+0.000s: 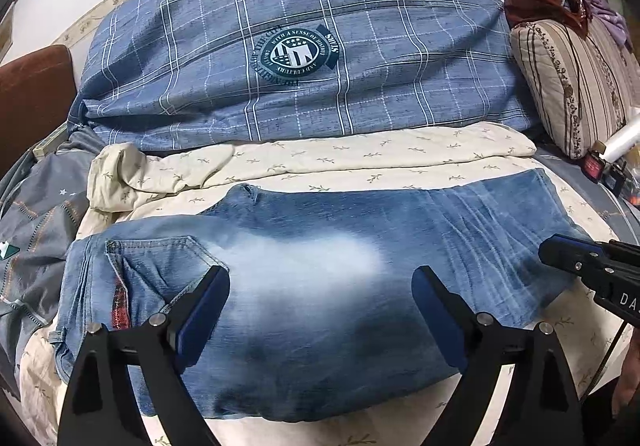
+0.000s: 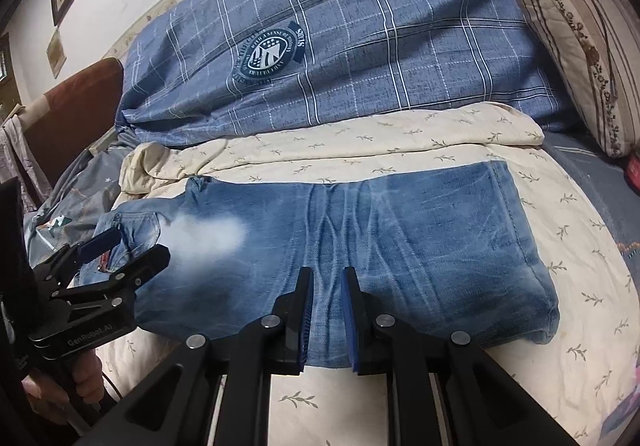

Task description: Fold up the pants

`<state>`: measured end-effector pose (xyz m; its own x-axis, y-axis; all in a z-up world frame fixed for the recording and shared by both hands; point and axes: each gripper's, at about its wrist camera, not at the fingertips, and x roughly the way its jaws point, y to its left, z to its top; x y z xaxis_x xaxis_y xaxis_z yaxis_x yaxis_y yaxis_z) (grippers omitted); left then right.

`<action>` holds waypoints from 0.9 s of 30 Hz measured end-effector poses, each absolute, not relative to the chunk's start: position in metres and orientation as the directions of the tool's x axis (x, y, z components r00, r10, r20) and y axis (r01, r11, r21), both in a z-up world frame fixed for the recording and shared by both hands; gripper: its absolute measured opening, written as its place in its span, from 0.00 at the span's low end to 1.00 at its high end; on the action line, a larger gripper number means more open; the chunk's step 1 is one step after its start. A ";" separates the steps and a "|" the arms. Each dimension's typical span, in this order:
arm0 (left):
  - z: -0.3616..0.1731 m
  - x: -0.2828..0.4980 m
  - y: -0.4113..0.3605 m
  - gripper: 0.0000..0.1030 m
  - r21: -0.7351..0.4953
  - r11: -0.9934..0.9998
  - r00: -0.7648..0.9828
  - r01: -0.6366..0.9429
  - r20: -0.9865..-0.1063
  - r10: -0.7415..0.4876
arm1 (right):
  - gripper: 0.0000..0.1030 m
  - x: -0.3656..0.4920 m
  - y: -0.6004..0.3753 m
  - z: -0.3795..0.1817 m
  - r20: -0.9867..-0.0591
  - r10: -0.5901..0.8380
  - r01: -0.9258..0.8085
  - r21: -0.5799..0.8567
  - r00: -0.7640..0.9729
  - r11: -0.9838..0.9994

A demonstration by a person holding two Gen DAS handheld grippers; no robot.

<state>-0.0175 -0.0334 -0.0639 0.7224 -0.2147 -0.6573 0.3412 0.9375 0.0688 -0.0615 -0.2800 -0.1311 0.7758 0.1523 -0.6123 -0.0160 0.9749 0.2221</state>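
Observation:
Faded blue jeans (image 1: 320, 286) lie folded flat on a cream leaf-print sheet (image 1: 360, 162), waistband and back pocket at the left, folded legs at the right. They also show in the right wrist view (image 2: 380, 238). My left gripper (image 1: 320, 286) is open wide and empty above the jeans' pale middle. My right gripper (image 2: 328, 286) hovers over the jeans' near edge with its jaws close together, a narrow gap between the pads, nothing held. It shows at the right edge of the left wrist view (image 1: 560, 254). The left gripper shows at the left in the right wrist view (image 2: 120, 250).
A big blue plaid duvet (image 1: 312, 46) with a round badge lies behind the jeans. A striped floral pillow (image 1: 572, 82) stands at the right with dark clothes on top. Grey bedding (image 1: 36, 230) is bunched at the left. A brown headboard (image 1: 32, 98) is beyond it.

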 end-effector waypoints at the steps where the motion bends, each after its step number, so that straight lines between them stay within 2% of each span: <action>1: -0.064 -0.018 -0.034 0.91 0.070 0.938 0.723 0.341 -0.657 -0.214 | 0.16 -0.062 -0.279 -0.131 -0.613 0.154 -0.019 0.221 0.775 0.975; 18: -0.065 -0.017 -0.034 0.92 0.064 0.937 0.718 0.343 -0.661 -0.218 | 0.16 -0.061 -0.270 -0.131 -0.610 0.152 -0.038 0.196 0.778 0.980; 27: -0.065 -0.017 -0.034 0.92 0.067 0.937 0.719 0.342 -0.661 -0.215 | 0.17 -0.070 -0.268 -0.122 -0.550 0.188 -0.086 0.206 0.814 0.975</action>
<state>-0.0168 -0.0338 -0.0651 0.7189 -0.2149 -0.6611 0.3418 0.9374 0.0670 -0.0704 -0.2678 -0.1220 0.8139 0.1879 -0.5498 -0.0858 0.9748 0.2061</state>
